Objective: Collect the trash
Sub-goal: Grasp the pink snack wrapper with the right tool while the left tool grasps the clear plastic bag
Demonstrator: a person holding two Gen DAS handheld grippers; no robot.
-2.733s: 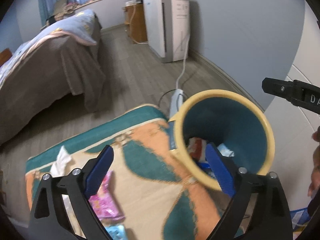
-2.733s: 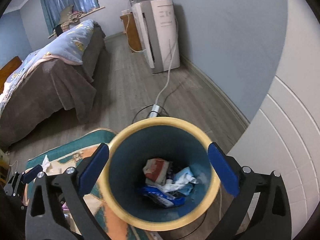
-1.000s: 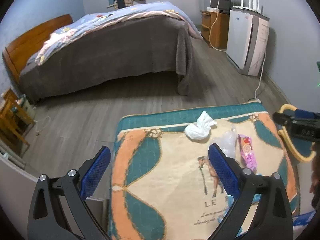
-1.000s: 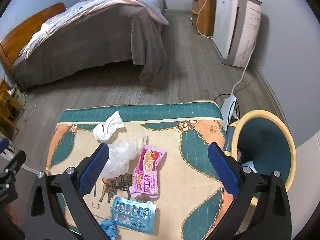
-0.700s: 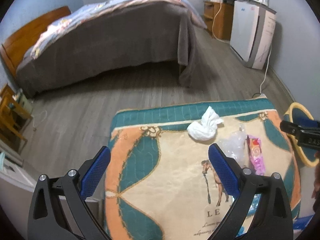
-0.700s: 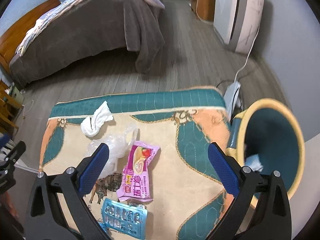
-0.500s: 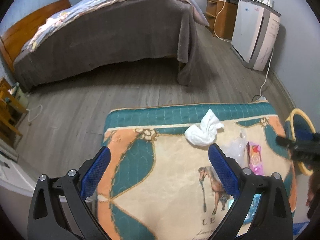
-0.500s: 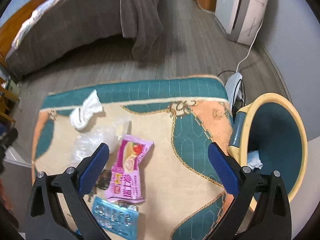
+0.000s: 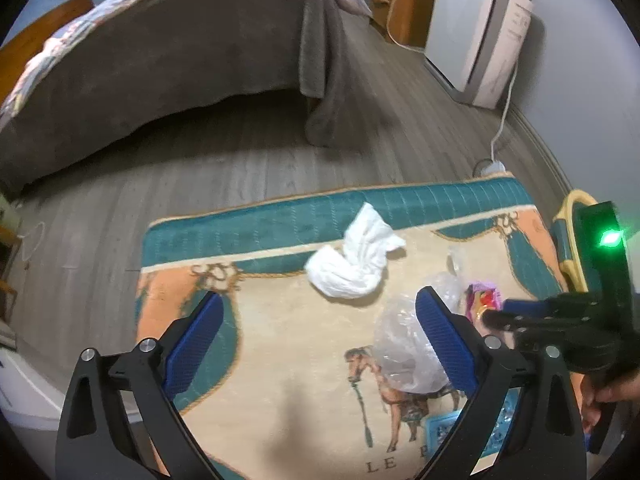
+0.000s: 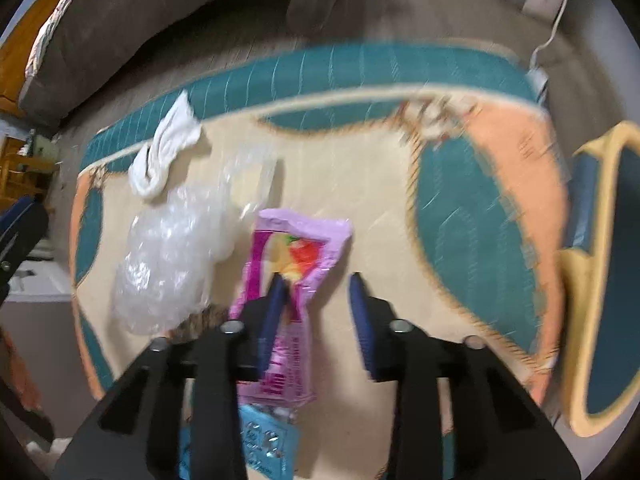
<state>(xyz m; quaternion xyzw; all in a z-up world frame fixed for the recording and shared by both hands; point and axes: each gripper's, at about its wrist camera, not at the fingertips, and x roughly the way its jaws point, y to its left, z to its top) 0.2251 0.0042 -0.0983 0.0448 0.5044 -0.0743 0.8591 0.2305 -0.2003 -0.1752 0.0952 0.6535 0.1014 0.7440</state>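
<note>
Looking through left wrist: my left gripper (image 9: 318,330) has its jaws wide apart, nothing between them, above the rug (image 9: 288,344).
Trash ahead: white tissue wad (image 9: 354,264) near the rug's far edge; clear plastic bag (image 9: 404,344) beside my right pad.
Right side: my right gripper (image 9: 496,318) over the pink wrapper (image 9: 482,298).
Right wrist: jaws closing, not yet gripping; pink wrapper (image 10: 294,276) partly between them, under the left pad.
Bin: yellow-rimmed bin (image 10: 596,280) at the rug's right edge.
</note>
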